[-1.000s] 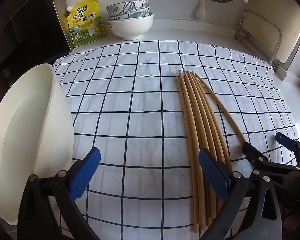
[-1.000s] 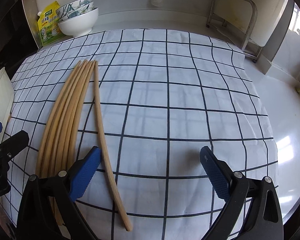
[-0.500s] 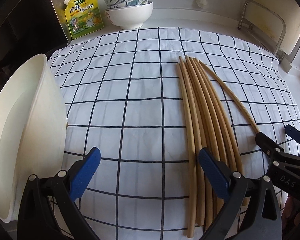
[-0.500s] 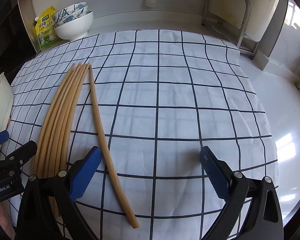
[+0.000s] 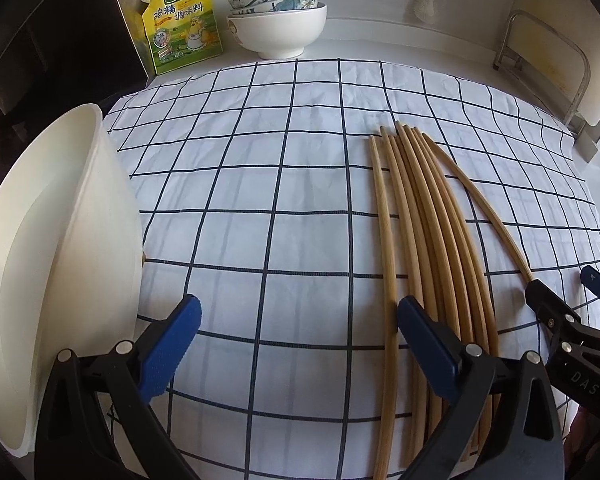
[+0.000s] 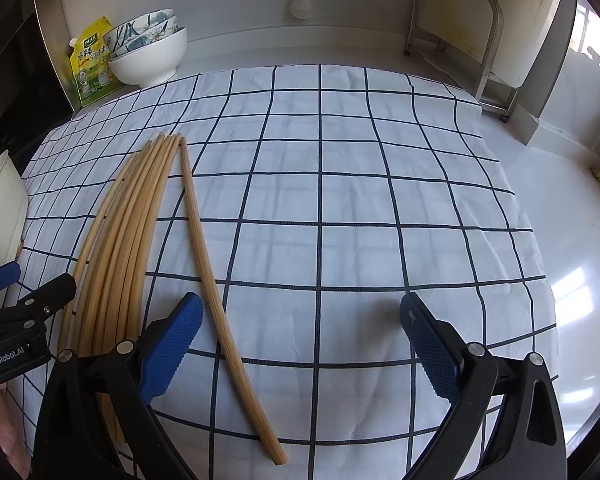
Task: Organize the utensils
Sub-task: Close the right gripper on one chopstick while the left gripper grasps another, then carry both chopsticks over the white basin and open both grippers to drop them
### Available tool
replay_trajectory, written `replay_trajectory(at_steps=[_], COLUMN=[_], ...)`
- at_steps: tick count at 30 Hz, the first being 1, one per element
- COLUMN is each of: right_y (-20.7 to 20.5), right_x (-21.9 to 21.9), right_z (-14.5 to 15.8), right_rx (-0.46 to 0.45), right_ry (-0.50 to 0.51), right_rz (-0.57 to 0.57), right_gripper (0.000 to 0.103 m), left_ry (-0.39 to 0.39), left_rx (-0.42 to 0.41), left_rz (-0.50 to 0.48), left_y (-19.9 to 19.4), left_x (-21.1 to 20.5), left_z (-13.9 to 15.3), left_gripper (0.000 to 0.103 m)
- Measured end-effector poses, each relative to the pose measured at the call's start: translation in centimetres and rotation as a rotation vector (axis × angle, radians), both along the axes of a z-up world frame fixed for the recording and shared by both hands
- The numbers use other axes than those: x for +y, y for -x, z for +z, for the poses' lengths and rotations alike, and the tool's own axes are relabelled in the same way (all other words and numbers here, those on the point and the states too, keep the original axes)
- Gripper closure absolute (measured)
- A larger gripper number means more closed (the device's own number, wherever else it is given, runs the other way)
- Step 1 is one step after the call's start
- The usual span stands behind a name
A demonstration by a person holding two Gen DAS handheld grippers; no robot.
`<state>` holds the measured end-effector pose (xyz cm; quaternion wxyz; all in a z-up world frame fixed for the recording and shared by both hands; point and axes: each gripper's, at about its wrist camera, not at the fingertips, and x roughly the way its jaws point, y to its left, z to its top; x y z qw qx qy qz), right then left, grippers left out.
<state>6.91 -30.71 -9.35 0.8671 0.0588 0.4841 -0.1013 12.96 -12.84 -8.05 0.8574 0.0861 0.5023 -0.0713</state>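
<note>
Seven chopsticks [image 5: 432,240] lie on the checked cloth [image 5: 260,184] in the left wrist view, six bunched side by side and one [image 5: 488,208] splayed off to the right. The left gripper [image 5: 296,340] hangs low over the cloth, jaws wide apart and holding nothing, its right pad over the near part of the bunch. A white tub [image 5: 60,240] stands tilted at the left edge, just beside the left pad. At the back of the worktop [image 5: 380,40], stacked bowls [image 5: 276,28] sit next to a yellow pouch [image 5: 184,24]. The right gripper [image 5: 568,304] pokes in at the right, its tip at the near end of the stray chopstick; whether it touches, hard to tell.

Over to the right wrist view: the right gripper [image 6: 300,340] is spread wide too, empty. The lone chopstick [image 6: 208,276] runs from near the bunch's far tips down between the jaws, close to the left pad. The bunch [image 6: 128,240] lies left of it, with the left gripper [image 6: 32,300] just at its edge. Bowls [image 6: 148,52] and pouch [image 6: 92,68] sit back left, a metal rack [image 6: 460,32] back right.
</note>
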Motion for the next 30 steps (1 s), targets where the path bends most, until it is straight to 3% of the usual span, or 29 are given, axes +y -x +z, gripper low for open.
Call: replay_trajectory(at_steps=[8, 11, 13, 15, 16, 20, 23, 30], right_y=[-0.5, -0.4, -0.4, -0.5, -0.6, -1.0, -1.0, -0.3], right_x=[0.8, 1.5, 1.9, 2.4, 2.8, 3.7, 3.7, 2.8], right_z=[-0.1, 0.0, 0.2, 0.3, 0.4, 0.5, 0.5, 0.8], right_rx=[-0.027, -0.049, -0.06, -0.063, -0.062, -0.056, -0.056, -0.068], right_ry=[0.045, 0.058, 0.038, 0.03, 0.039, 0.054, 0.05, -0.033], right_rz=[0.026, 0.066, 0.107, 0.138, 0.153, 0.188, 0.189, 0.143], right_gripper=[0.011, 0.022, 0.036, 0.058, 0.063, 0.094, 0.097, 0.097], left_ry=[-0.021, 0.011, 0.053, 0.058, 0.056, 0.067, 0.084, 0.117], left_rx=[0.006, 0.021, 0.045, 0.039, 0.032, 0.028, 0.041, 0.059], left_rz=[0.002, 0.006, 0.002, -0.011, -0.023, -0.07, -0.083, -0.096], left_y=[-0.6, -0.8, -0.9, -0.7, -0.4, 0.4, 0.5, 0.9], left_x=[-0.6, -0.5, -0.3, -0.5, -0.8, -1.7, -1.8, -1.4], left_z=[-0.5, -0.6, -0.7, -0.5, -0.3, 0.1, 0.3, 0.5], left_gripper=[0.006, 0.008, 0.012, 0.024, 0.029, 0.068, 0.096, 0.096])
